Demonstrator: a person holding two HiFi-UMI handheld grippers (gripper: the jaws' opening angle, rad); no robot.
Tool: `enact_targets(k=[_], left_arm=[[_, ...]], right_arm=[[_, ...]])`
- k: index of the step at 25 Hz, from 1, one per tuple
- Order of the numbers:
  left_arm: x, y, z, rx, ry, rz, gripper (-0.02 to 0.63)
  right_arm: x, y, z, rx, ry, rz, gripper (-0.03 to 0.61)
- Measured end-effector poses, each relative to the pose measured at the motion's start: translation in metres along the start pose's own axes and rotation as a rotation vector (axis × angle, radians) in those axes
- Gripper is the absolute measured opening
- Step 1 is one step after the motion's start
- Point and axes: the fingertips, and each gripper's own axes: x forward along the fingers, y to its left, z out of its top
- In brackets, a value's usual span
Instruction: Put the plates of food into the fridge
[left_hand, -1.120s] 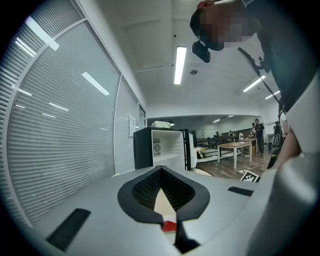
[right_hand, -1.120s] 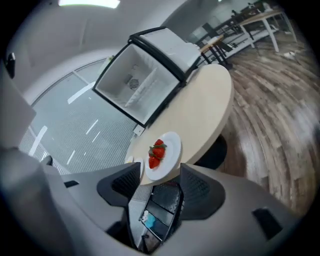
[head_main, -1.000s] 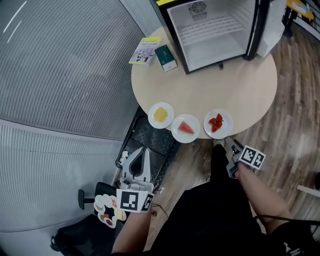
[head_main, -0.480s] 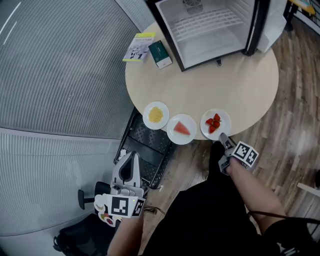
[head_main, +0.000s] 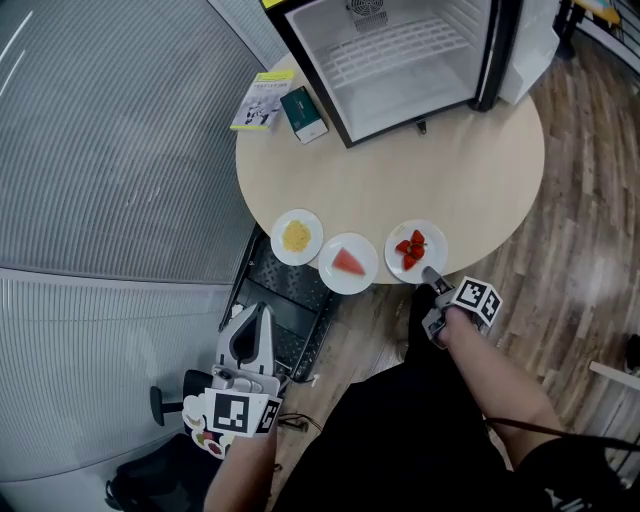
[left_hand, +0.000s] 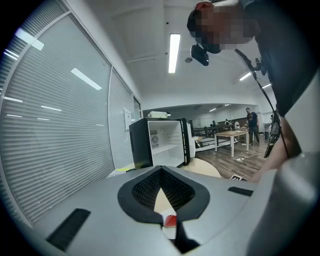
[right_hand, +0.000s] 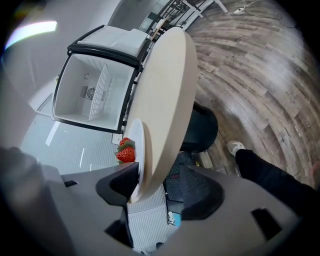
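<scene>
At the near edge of the bench (head_main: 440, 170), your right gripper (head_main: 430, 276) has its jaws spread apart and grasps nothing. In the right gripper view the right gripper (right_hand: 157, 182) straddles the bench rim: one jaw sits above it just beside the strawberry plate (right_hand: 140, 150), the other below it. I cannot tell whether the upper jaw touches the plate. That plate (head_main: 433, 240) lies at the bench edge nearest you, with the strawberries (head_main: 410, 250) heaped toward its middle. Just beside it to the left lies the watermelon plate (head_main: 364, 277) with its red slice (head_main: 347, 262), and next to that the plate of yellow food (head_main: 312, 224); the three form a row along the near rim. Your left gripper (head_main: 259, 322) hangs low, off the bench and well apart from the plates, over the floor. In the left gripper view the left gripper (left_hand: 161, 171) is clenched, its jaws meeting at the tips with nothing between them. At the far side of the bench the fridge (head_main: 400, 100) stands with its door (head_main: 487, 55) swung open and its white interior bare. Left of it lie a pale booklet (head_main: 260, 100) and a dark green book (head_main: 303, 113), side by side.
</scene>
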Motion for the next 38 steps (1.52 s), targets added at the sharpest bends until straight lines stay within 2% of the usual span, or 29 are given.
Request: enact_targets(k=[6,7,9,10,12,21,26,35,38], left_arm=[[0.0,-0.005,-0.002,-0.016,-0.013,0.002,0.005],[-0.001,-0.006,-0.002,-0.019,-0.015,0.003,0.005],[-0.003,-0.007,-0.001,-0.027,-0.025,0.004,0.005],[-0.003,-0.009,-0.001,-0.032,-0.031,0.002,0.005],[-0.003,-0.014,-0.001,-0.04,-0.038,-0.005,0.005],[0.001,-0.025,0.008,-0.048,-0.052,-0.02,0.005],[0.01,-0.026,0.025,-0.043,-0.093,-0.02,0.005],[0.054,-0.019,0.059,-0.064,-0.161,-0.008,0.005],[0.071,-0.014,0.071,-0.065,-0.181,0.0,0.005]], right_arm=[[-0.019,-0.007,-0.002,-0.007,-0.004,0.013,0.238],[-0.023,-0.005,-0.003,-0.01,-0.015,0.028,0.204],[-0.032,0.003,-0.001,-0.011,-0.047,0.061,0.072],[-0.035,0.007,0.001,-0.005,-0.057,0.076,0.037],[-0.039,0.012,0.004,0.002,-0.06,0.102,0.022],[-0.056,0.034,0.022,-0.007,-0.071,0.164,0.015],[-0.066,0.07,0.044,0.012,-0.088,0.219,0.015],[-0.066,0.144,0.099,-0.068,-0.086,0.306,0.015],[-0.061,0.168,0.113,-0.053,-0.071,0.331,0.015]])
